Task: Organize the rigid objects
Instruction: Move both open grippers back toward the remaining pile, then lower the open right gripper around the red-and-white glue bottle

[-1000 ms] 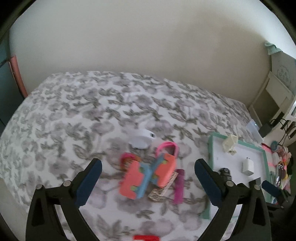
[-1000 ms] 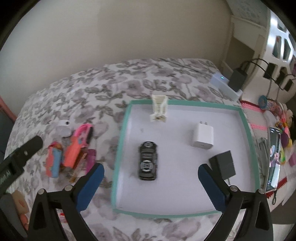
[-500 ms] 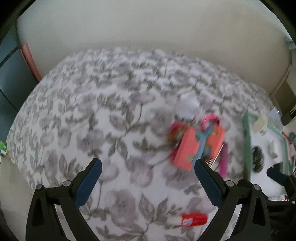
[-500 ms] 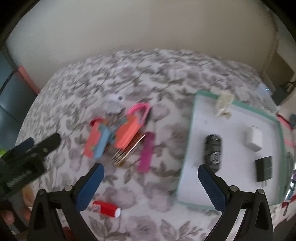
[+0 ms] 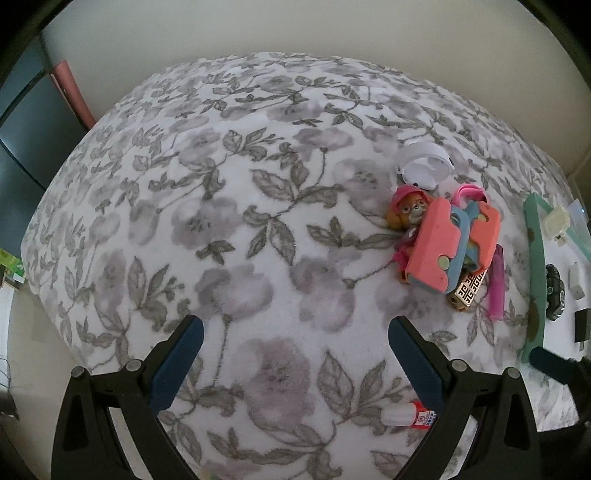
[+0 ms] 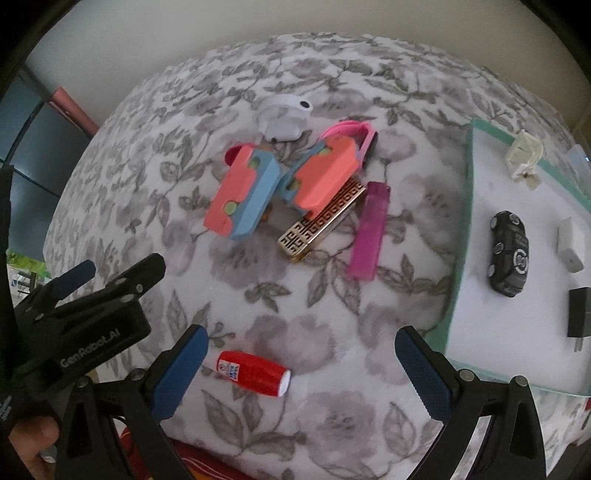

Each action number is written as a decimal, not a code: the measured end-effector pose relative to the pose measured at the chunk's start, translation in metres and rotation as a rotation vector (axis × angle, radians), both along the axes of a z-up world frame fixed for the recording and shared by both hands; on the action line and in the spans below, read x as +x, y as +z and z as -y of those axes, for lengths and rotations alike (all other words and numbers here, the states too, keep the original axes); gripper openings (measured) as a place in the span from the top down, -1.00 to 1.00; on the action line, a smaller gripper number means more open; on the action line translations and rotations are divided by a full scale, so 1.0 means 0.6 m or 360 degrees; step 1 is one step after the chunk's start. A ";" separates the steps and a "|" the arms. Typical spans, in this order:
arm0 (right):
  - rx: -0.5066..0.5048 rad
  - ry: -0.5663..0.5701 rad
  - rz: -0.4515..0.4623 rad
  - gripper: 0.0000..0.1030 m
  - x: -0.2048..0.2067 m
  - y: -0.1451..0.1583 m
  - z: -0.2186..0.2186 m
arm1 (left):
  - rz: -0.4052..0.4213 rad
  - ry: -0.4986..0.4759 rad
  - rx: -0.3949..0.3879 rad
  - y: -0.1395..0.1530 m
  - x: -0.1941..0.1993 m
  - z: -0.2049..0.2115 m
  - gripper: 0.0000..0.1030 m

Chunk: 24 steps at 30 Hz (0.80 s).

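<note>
Now the small red bottle, lying on the bed near the teal tray, is framed by the wide-open right claw; light, smooth and roll-prone, it is best pinched across its middle.

Black hand-held gripper — blue pads.

Floral bedspread, cream wall

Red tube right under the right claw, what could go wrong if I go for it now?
1. The red tube lies on its side on soft bedding, so it may roll or sink away as the open right claw closes.
2. The left claw hangs close beside it; the two could bump.
3. The tray wall is raised, so a low carry might clip it.
</note>
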State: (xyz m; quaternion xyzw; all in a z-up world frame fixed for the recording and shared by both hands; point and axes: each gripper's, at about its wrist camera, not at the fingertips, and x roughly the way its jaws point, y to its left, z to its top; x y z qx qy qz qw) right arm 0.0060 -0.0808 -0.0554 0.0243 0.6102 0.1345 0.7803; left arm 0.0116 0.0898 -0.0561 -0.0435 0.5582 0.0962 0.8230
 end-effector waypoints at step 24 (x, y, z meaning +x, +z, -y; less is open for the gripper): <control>-0.0122 0.0151 -0.0323 -0.87 -0.015 -0.069 -0.092 | -0.0053 0.0107 -0.0088 -0.031 -0.011 -0.061 -0.94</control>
